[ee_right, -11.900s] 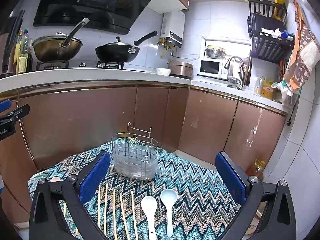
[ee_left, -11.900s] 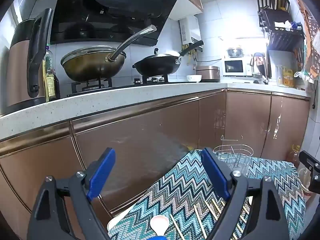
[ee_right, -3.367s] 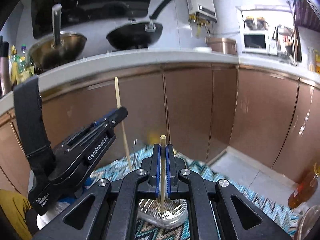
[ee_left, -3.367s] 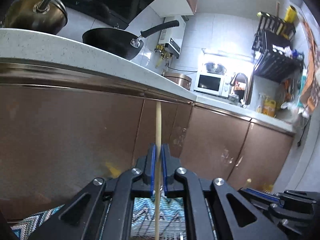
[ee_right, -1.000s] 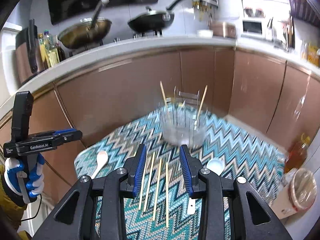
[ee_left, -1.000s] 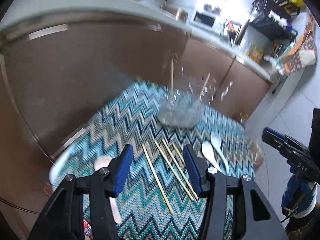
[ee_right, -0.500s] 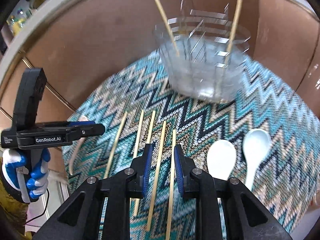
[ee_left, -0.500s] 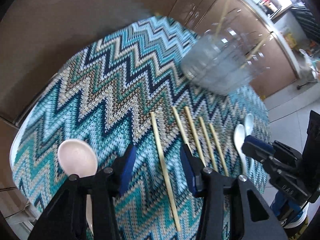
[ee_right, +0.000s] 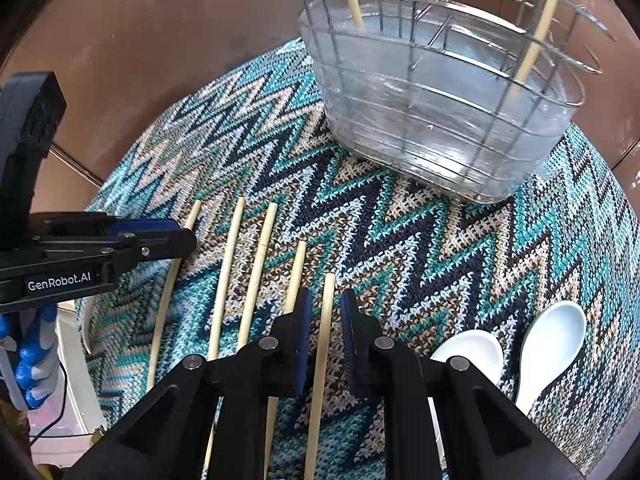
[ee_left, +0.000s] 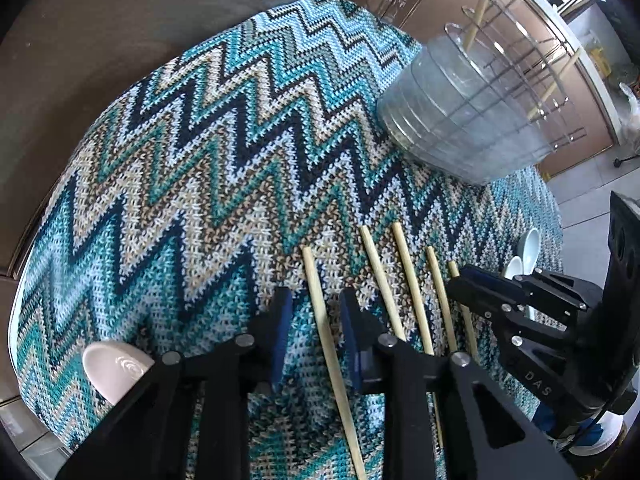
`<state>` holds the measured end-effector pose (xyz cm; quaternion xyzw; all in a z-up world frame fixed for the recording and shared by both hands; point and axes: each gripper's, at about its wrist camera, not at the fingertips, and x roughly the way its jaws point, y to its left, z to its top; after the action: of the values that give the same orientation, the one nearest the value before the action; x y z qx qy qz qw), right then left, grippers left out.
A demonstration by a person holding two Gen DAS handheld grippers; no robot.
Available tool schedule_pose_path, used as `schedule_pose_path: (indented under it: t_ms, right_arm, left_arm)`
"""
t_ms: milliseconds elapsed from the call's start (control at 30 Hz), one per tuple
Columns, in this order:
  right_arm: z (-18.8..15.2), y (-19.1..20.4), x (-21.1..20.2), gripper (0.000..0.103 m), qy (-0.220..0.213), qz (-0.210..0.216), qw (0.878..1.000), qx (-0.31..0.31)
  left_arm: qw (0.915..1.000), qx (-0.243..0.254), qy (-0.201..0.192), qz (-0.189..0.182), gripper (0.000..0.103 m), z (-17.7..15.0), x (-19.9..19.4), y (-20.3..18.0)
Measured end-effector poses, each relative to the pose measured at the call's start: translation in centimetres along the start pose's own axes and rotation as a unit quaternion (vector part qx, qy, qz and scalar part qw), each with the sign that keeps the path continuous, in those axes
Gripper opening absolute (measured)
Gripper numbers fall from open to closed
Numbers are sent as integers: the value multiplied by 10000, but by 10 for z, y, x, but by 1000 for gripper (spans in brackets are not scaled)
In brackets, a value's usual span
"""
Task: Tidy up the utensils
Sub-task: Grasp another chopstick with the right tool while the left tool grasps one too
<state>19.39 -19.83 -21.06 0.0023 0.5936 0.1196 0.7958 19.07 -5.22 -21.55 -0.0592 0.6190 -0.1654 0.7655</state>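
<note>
Several wooden chopsticks lie side by side on a zigzag cloth (ee_left: 208, 152). My left gripper (ee_left: 314, 320) is open, low over the cloth, its fingers on either side of the leftmost chopstick (ee_left: 320, 320). My right gripper (ee_right: 325, 320) is open, its fingers on either side of the rightmost chopstick (ee_right: 325, 320). A wire-and-clear-plastic utensil holder (ee_right: 440, 120) stands at the far side with two chopsticks upright in it; it also shows in the left wrist view (ee_left: 472, 112). Two white spoons (ee_right: 552, 340) lie at the right. Another white spoon (ee_left: 112, 368) lies at the left.
Brown cabinet fronts (ee_left: 120, 20) stand close behind the small cloth-covered table. The table's rounded edge (ee_left: 24, 240) is near on the left. A tiled floor (ee_left: 580, 192) shows at the right.
Both grippers have come down to the cloth and narrowed. Each now straddles one chopstick, the left the outer left one, the right the outer right one.
</note>
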Motion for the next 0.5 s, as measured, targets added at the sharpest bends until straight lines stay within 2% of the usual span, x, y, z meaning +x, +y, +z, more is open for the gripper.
schedule_pose_path:
  t_ms: [133,367,500]
  right_arm:
    - [3,3,9,8,102,-84,9999,-70]
    - [-1,4,4,6,-30,-8,10000,17]
    - [-9,4,-14,5,-211,33,9998,62]
  left_arm:
    - [9995,100,27,286,12,3,6,-8]
    - [9995,19,-152,278,5,-3,7,-14]
    - [9990,-118,-433,87,5,-11,-6,-7]
